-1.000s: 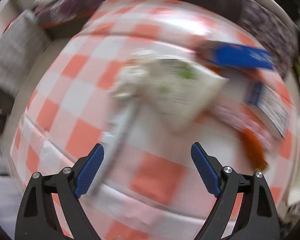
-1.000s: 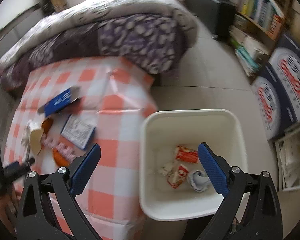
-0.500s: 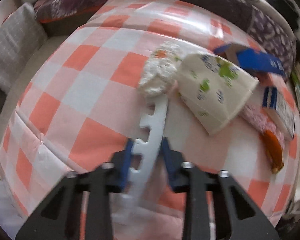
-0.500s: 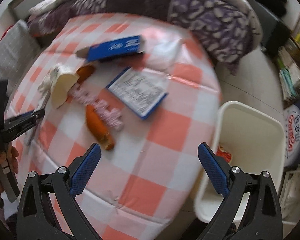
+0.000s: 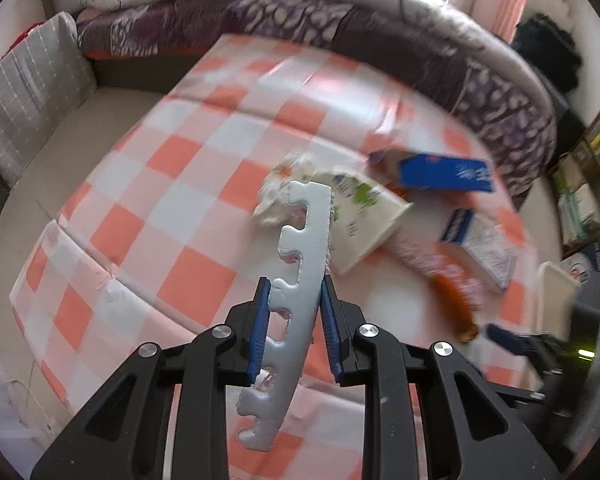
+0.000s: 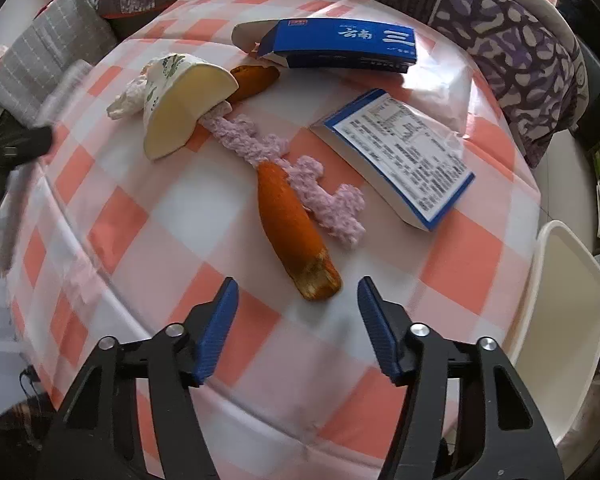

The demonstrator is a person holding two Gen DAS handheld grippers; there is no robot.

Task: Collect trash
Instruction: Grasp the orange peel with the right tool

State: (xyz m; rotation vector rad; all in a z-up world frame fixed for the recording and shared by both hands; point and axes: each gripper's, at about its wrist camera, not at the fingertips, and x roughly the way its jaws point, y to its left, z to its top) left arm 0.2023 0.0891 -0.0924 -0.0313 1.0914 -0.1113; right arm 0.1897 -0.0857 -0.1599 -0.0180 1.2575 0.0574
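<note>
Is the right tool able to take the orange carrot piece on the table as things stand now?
Probably yes. The right tool is open and empty, with the carrot piece lying just ahead of it. Only its far end touches the pink foam strip; nothing covers the near end.

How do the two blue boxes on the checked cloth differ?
The long blue box lies at the far side with an end flap open and shows white characters on plain blue; the flat box lies nearer the white bin, its white printed label facing up inside a blue border. Both lie flat, untouched.
</note>
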